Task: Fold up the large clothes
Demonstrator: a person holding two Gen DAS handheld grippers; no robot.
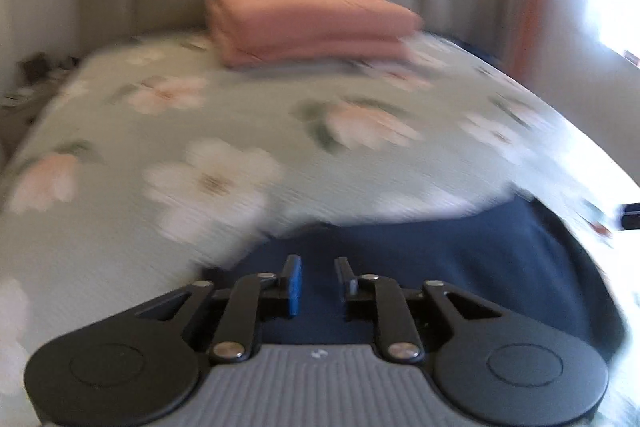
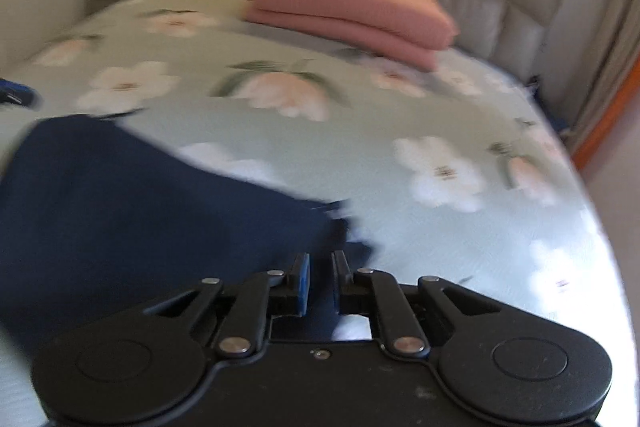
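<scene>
Jaws first: the left gripper [image 1: 318, 263] has its fingers spread with a clear gap. As far as I can see nothing is caught between them, only navy cloth showing underneath. The right gripper [image 2: 320, 259] shows a narrower gap with dark fabric right at the tips. Honestly can't tell if it's pinching a fold or just hanging over it, both views are pretty smeared.

Biggest thing is the floral bedspread [image 1: 240, 131], running from under the pink folded stack [image 1: 312, 19] all the way toward the cameras. The navy garment [image 2: 140, 195] lies on it at the near end, well apart from the pink stack, directly below both grippers. Its edge on the pink-stack side looks rumpled rather than straight, and a little corner sticks out by the right fingertips.

What I'd worry about:
- If the right one still has a bit of cloth while the left is off it, lifting away would drag one side and skew whatever fold is there.
- That loose corner could snag on a finger and flip open.
- The bedspread is soft, so a low grab might pick it up along with the garment.
</scene>
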